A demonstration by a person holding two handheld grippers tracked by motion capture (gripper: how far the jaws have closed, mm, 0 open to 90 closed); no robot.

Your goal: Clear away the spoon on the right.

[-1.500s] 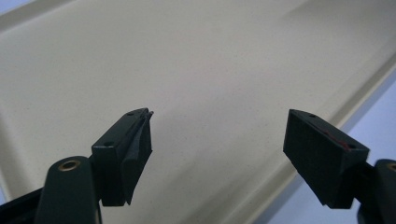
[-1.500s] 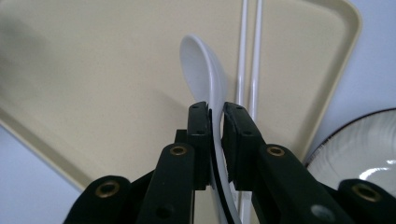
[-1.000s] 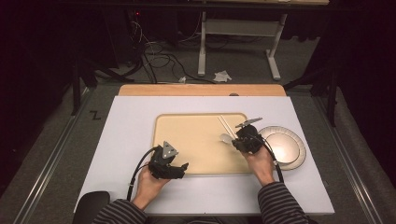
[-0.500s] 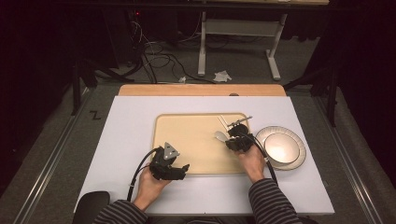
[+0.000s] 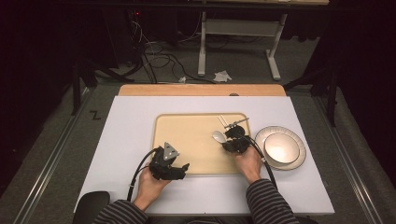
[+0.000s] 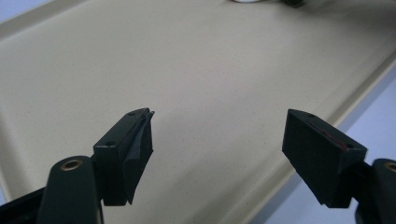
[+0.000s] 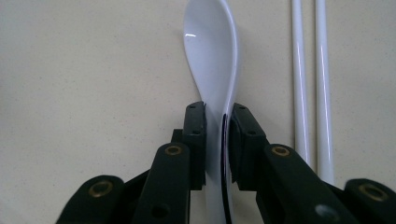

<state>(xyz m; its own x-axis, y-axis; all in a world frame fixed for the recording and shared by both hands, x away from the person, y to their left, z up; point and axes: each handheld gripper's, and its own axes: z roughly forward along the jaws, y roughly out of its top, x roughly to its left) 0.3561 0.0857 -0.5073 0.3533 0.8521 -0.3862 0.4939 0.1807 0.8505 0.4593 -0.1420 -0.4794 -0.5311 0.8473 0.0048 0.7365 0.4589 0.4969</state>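
The right gripper (image 7: pixel 216 121) pinches a white spoon (image 7: pixel 212 51) by its handle over the tan tray (image 5: pixel 187 135), beside two chopsticks (image 7: pixel 308 70). The left gripper (image 6: pixel 219 144) hangs wide apart and empty above the tray's near edge.

1. The table (image 5: pixel 140 121) has a white top with a strip of wood along its far edge.
2. A beige tray (image 5: pixel 187 135) lies flat near the middle of the table, long side across.
3. A plate (image 5: pixel 299 151) sits on the table just right of the tray, with a bowl (image 5: pixel 281 148) resting on it.
4. On the tray's right part lie a white spoon (image 5: pixel 219 136) and two white chopsticks (image 5: pixel 222 122), side by side.
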